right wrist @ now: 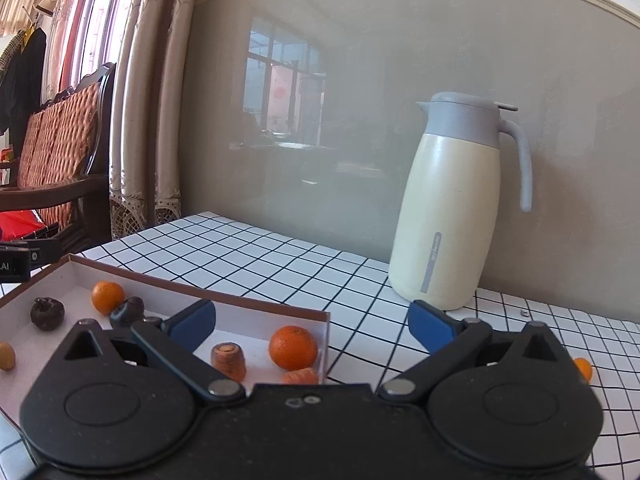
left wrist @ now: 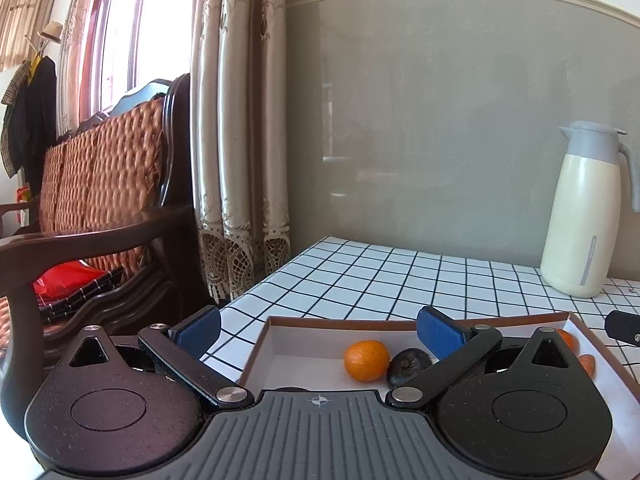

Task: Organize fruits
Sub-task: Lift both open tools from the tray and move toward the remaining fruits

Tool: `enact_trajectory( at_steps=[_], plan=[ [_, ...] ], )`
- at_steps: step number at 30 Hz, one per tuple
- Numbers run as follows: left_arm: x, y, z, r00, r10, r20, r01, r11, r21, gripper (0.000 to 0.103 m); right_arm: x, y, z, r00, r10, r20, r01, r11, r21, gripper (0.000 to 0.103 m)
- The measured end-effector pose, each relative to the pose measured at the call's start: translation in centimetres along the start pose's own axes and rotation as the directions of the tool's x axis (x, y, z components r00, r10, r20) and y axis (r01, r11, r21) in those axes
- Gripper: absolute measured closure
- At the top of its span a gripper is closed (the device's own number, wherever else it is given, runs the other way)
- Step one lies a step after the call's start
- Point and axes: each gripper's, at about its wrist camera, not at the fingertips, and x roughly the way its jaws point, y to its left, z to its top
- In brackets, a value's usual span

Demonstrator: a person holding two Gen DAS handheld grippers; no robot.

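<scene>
A shallow white box with a brown rim (left wrist: 360,322) (right wrist: 200,288) lies on the checked table. In the left wrist view it holds an orange (left wrist: 366,360) and a dark fruit (left wrist: 409,366). In the right wrist view it holds two oranges (right wrist: 107,297) (right wrist: 293,347), two dark fruits (right wrist: 47,313) (right wrist: 128,310), carrot pieces (right wrist: 229,361) and a tan fruit (right wrist: 6,356). Another orange (right wrist: 583,369) lies on the table outside the box. My left gripper (left wrist: 318,330) is open and empty above the box. My right gripper (right wrist: 312,322) is open and empty over the box's right corner.
A cream thermos jug with a grey lid (left wrist: 584,210) (right wrist: 456,204) stands at the back of the table by the grey wall. A wooden chair with a woven back (left wrist: 100,184) and curtains (left wrist: 236,120) stand to the left, beyond the table's edge.
</scene>
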Motion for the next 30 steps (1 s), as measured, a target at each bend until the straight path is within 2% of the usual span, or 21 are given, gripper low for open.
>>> enact_trajectory(
  at_steps=[9, 23, 30],
  plan=[
    [-0.6, -4.1, 0.3, 0.997, -0.076, 0.0, 0.076, 0.996, 0.039, 0.0, -0.8, -3.8, -1.0, 0.994, -0.104, -0.028, 0.105, 0.994, 0.018, 0.006],
    [-2.1, -12.8, 0.4, 0.98, -0.197, 0.004, 0.196, 0.977, 0.088, 0.0, -2.4, -11.0, -3.3, 0.976, -0.196, -0.092, 0.203, 0.976, 0.073, 0.006],
    [-2.2, -17.4, 0.3, 0.964, -0.264, -0.009, 0.264, 0.959, 0.107, 0.0, -2.2, -14.6, -4.8, 0.947, -0.285, -0.147, 0.299, 0.95, 0.087, 0.006]
  ],
)
